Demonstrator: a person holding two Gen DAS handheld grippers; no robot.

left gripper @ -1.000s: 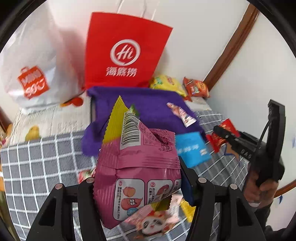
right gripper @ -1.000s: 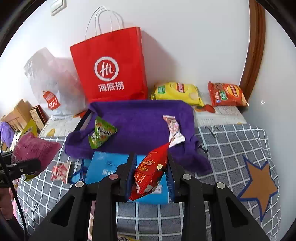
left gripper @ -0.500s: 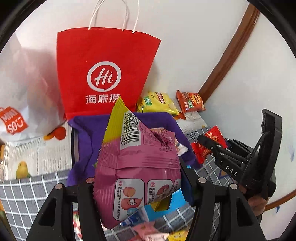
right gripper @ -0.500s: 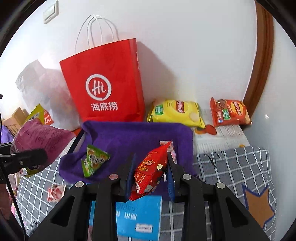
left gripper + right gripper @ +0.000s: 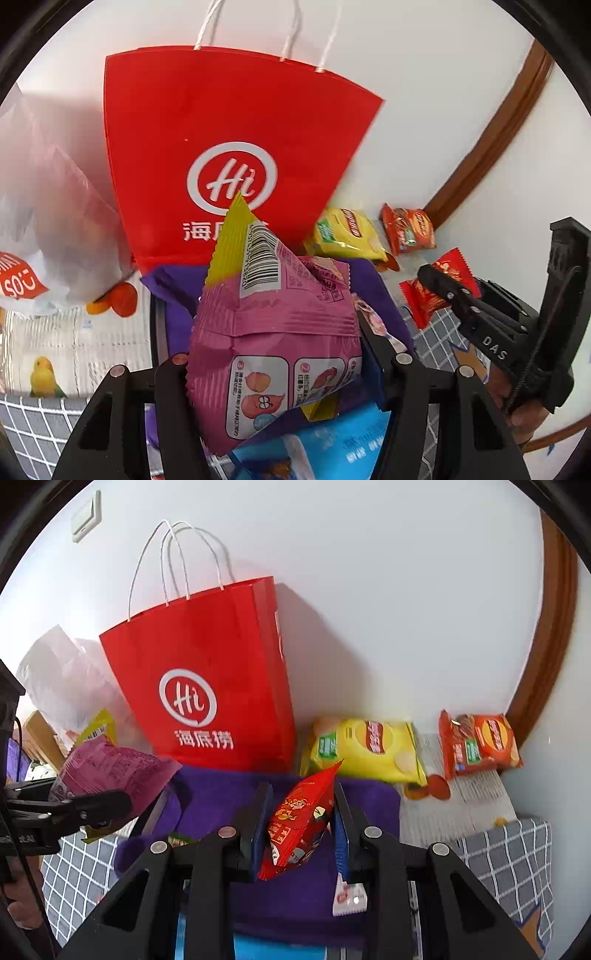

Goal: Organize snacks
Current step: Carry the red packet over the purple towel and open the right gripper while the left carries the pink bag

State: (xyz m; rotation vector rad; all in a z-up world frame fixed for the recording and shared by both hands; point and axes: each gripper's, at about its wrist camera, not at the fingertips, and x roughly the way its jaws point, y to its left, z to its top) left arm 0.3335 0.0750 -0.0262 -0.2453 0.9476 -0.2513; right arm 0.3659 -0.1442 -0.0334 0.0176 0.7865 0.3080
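My left gripper (image 5: 275, 354) is shut on a pink snack packet (image 5: 273, 332) with a yellow top edge and a barcode, held up in front of the red paper bag (image 5: 225, 155). My right gripper (image 5: 301, 827) is shut on a small red snack packet (image 5: 301, 819), held above the purple cloth bag (image 5: 221, 797). The right gripper with its red packet also shows in the left wrist view (image 5: 439, 284). The left gripper with the pink packet shows in the right wrist view (image 5: 110, 771). The red paper bag (image 5: 207, 686) stands upright against the wall behind the purple bag.
A yellow chip bag (image 5: 364, 747) and an orange chip bag (image 5: 478, 744) lie by the wall at the right. A white plastic shopping bag (image 5: 40, 229) stands left of the red bag. A blue packet (image 5: 332, 443) and a small pink-white packet (image 5: 349, 895) lie below the grippers on the checked cloth (image 5: 517, 853).
Both grippers have risen and moved forward towards the red paper bag, each still holding its packet. The red bag looms larger in both views.
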